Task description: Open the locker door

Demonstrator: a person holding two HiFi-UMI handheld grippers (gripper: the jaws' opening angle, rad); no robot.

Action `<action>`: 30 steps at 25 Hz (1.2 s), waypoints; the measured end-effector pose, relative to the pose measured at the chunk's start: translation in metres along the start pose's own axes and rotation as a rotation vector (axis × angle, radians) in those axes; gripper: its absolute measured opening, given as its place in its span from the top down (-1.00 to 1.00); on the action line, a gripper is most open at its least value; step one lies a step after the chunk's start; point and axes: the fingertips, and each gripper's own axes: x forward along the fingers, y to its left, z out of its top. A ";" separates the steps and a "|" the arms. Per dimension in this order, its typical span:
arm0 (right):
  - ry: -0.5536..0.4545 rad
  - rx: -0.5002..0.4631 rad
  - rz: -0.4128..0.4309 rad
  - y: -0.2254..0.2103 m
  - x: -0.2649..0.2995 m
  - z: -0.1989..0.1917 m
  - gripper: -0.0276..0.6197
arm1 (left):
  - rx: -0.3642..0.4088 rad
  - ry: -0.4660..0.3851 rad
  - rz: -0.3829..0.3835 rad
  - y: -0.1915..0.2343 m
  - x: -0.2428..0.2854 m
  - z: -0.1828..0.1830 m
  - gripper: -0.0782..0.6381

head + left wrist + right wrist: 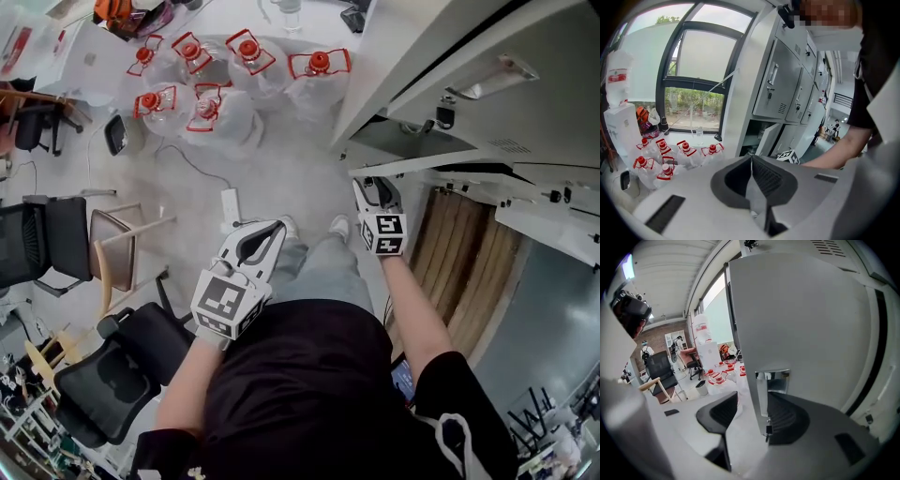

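The grey metal locker door [806, 324] fills the upper right of the right gripper view. It stands partly swung out from the bank of grey metal lockers [787, 79] that runs up the middle of the left gripper view. Its free edge runs down the centre of the right gripper view and carries a small chrome recessed handle [772, 380].

The right tongs [754, 397] are wide open, and that door edge and handle stand between the two dark ribbed jaws. The right-hand jaw sits just beside the handle, while the left-hand jaw is well apart from the door, so nothing is clamped. In the head view, the right tongs sit right of centre, just under the pale edge of the open locker.

The left tongs [272, 230] sit left of centre in the head view, over the pale floor [281, 159] and well apart from the lockers. Their jaws are pressed together with nothing between them.

A cluster of clear plastic water bottles with red caps and handles [211, 84] stands on the floor at the top of the head view. Black office chairs [103, 375] occupy the left and lower left. A large dark-framed window [693, 70] fills the upper left of the left gripper view.
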 end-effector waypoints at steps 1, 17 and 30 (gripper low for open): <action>-0.002 0.007 -0.008 0.000 -0.003 -0.002 0.28 | 0.005 0.003 -0.009 -0.001 0.000 -0.001 0.72; -0.026 0.119 -0.167 -0.012 -0.053 -0.033 0.47 | 0.115 0.064 -0.186 -0.017 0.008 -0.007 0.72; -0.038 0.221 -0.319 -0.022 -0.094 -0.059 0.44 | 0.190 0.097 -0.309 -0.031 0.018 -0.008 0.72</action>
